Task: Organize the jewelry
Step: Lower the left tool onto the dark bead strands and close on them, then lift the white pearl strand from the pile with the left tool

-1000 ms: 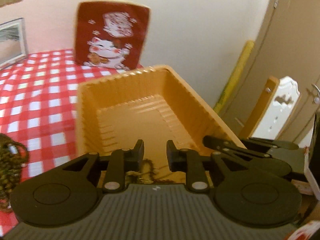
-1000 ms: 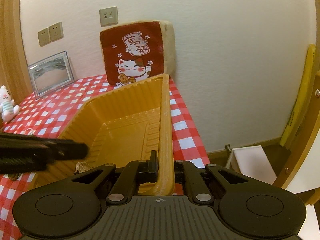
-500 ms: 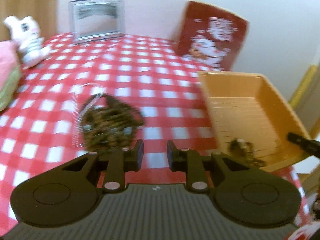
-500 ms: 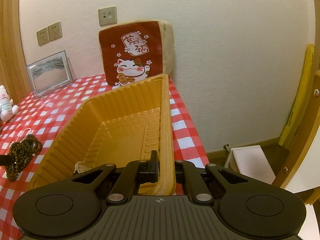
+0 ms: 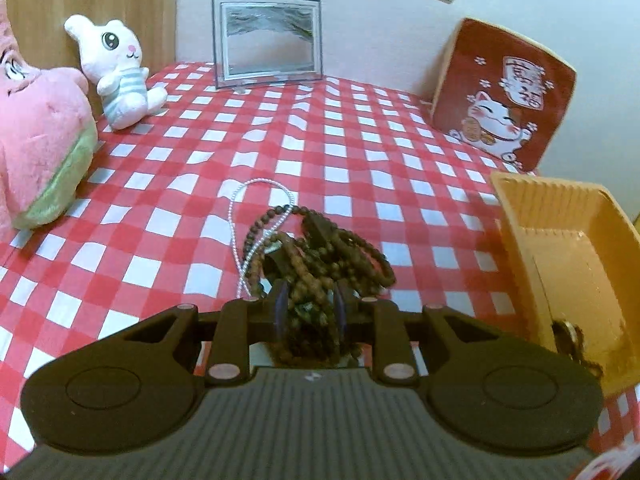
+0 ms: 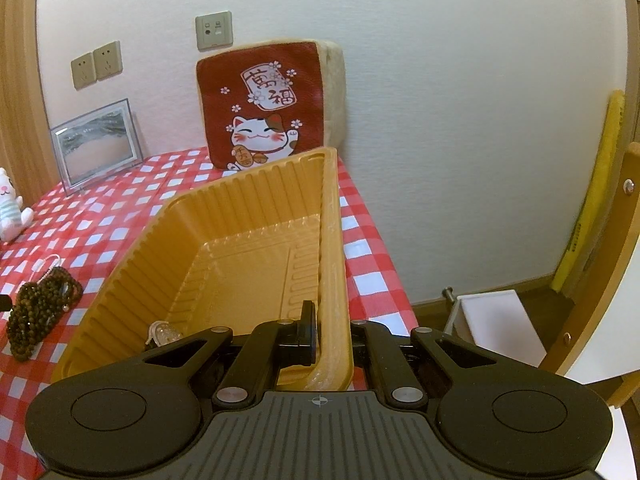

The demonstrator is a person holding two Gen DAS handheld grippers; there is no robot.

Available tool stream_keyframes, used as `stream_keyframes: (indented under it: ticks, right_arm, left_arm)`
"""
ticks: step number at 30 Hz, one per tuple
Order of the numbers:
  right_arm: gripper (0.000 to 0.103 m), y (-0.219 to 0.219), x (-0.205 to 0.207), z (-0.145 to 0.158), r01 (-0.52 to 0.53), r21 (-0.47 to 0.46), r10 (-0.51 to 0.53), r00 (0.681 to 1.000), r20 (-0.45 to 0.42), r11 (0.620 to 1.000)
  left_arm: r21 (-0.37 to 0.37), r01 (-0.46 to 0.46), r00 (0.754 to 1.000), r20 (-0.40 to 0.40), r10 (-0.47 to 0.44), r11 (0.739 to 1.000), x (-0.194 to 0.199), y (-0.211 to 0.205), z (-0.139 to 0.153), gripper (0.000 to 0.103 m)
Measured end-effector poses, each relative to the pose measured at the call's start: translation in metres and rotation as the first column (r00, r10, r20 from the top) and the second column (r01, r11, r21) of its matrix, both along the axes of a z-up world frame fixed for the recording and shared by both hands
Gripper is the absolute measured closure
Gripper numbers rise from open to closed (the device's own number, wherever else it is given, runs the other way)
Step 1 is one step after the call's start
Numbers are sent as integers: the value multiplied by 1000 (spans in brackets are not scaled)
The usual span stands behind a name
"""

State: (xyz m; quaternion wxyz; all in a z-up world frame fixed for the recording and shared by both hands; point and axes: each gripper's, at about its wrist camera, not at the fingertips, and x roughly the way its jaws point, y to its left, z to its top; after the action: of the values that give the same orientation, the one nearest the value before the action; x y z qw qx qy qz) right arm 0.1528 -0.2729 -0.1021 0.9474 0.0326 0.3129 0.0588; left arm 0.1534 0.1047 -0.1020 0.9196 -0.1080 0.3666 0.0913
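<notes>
A table covered in a red and white checked cloth (image 5: 304, 128) stands against a pale wall. The left gripper (image 5: 309, 308) reaches over a tangled heap of dark bead strings (image 5: 320, 256), its two fingers spread to either side of the heap's near end; whether they touch the beads cannot be told. A thin white bead strand (image 5: 244, 236) loops out of the heap toward the middle of the tabletop.

At the right edge of the tabletop sits an orange ribbed plastic tray (image 6: 248, 240). The right gripper (image 6: 332, 332) pinches the tray's right wall, one finger inside, the other outside. A small pale piece of jewelry (image 6: 162, 332) lies in the tray's near left corner.

Along the far edge stand a red cat cushion (image 6: 264, 108) and a picture frame (image 5: 267, 42). At the left edge sit a white plush rabbit (image 5: 118, 72) and a pink plush toy (image 5: 38, 148).
</notes>
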Motion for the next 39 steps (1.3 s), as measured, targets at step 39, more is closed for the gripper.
stream_keyframes:
  ticks: [39]
  right_arm:
    - [98, -1, 9, -5, 50, -2, -50, 998, -32, 999]
  left_arm:
    - [149, 311, 931, -245, -270, 939, 123, 36, -38, 101]
